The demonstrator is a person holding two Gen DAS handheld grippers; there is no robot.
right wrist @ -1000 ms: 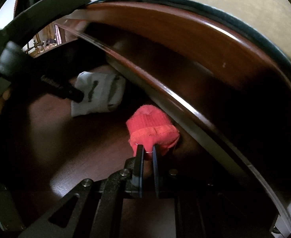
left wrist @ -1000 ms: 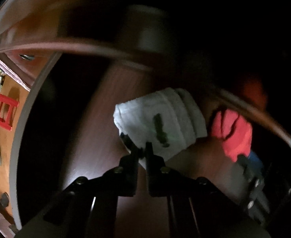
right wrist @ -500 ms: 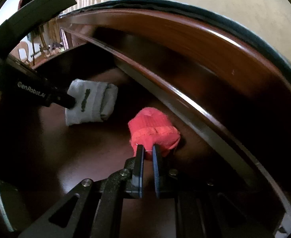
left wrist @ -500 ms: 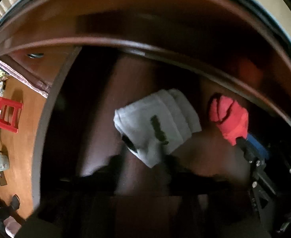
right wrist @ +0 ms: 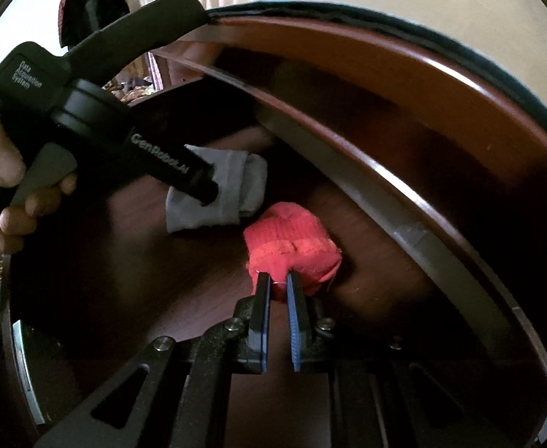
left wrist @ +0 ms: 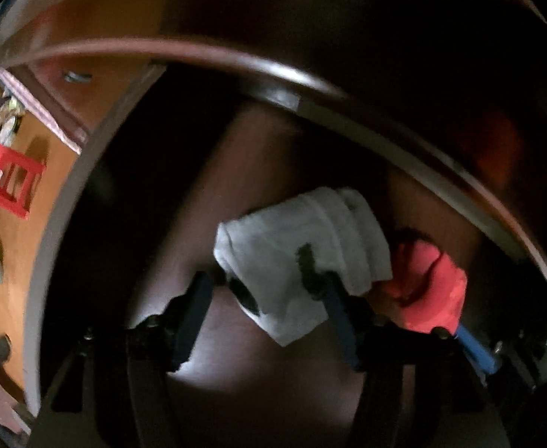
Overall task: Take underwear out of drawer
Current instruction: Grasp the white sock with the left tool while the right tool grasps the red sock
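My left gripper (left wrist: 266, 283) was spread wide, one finger either side of the white bundle (left wrist: 303, 257). My right gripper (right wrist: 279, 280) sat just right of that bundle, jaws pinched narrowly on red cloth (right wrist: 292, 250). My left hand (right wrist: 8, 171) wrapped its handle.

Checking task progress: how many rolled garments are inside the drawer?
2: a white roll between the open left gripper fingers, and a red roll pinched by the right gripper. Dark corners may hide more.

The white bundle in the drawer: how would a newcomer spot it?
Look inside the open dark wooden drawer. Two folded cloth bundles lie on its floor; the white bundle sits between the open fingers of the left hand-held gripper. Its pale fabric with dark marks separates it from the red bundle.
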